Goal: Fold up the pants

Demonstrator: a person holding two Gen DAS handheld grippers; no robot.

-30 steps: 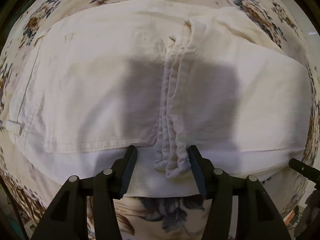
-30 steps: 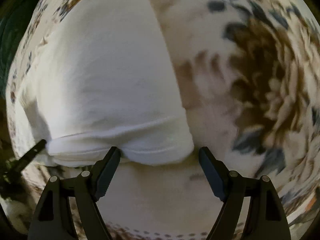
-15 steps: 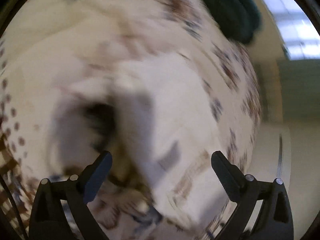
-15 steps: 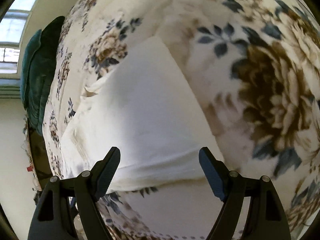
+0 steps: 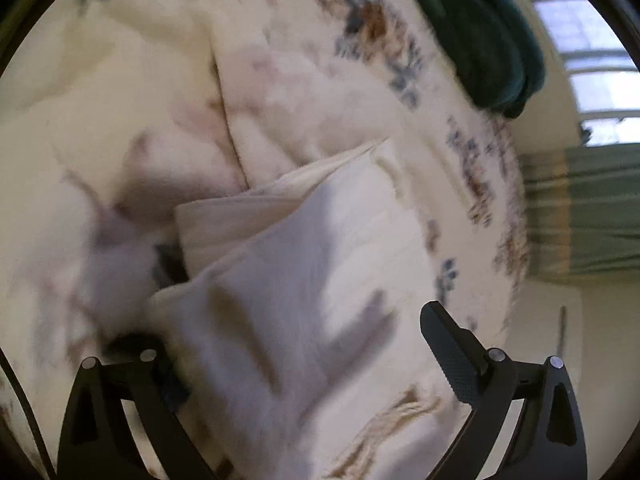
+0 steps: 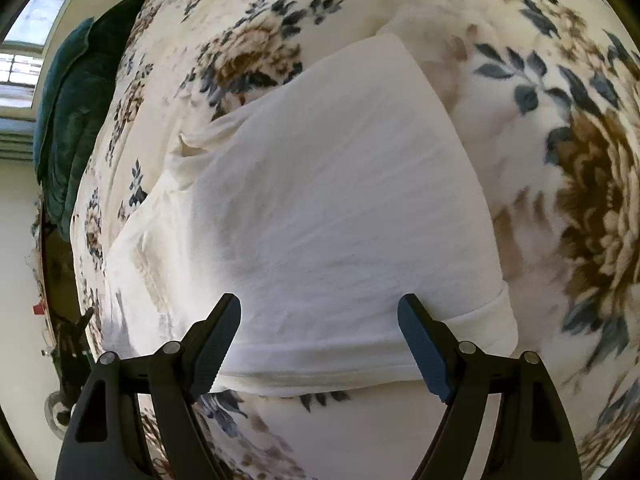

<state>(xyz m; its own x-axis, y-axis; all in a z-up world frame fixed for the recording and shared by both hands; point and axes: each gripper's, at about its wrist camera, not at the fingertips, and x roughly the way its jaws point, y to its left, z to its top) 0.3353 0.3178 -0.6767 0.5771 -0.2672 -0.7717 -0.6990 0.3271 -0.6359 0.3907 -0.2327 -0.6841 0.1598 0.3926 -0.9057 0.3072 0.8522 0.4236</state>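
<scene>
The cream-white pants [image 6: 320, 208] lie folded into a compact stack on the floral bedspread. In the right wrist view my right gripper [image 6: 320, 328] is open, its fingers standing over the near folded edge, holding nothing. In the left wrist view, which is blurred, the folded pants [image 5: 312, 264] show their layered edge, and my left gripper [image 5: 296, 344] is wide open above them; its left finger is partly hidden behind the cloth.
The floral bedspread [image 6: 580, 184] covers the bed all around the pants. A dark green pillow [image 6: 76, 100] lies at the bed's far end, also in the left wrist view [image 5: 480, 32]. Windows and a wall lie beyond the bed.
My left gripper let go of the bunched hem edge, opened wide and swung away, now viewing the stack from the side. My right gripper drew back and centred over the folded edge.
</scene>
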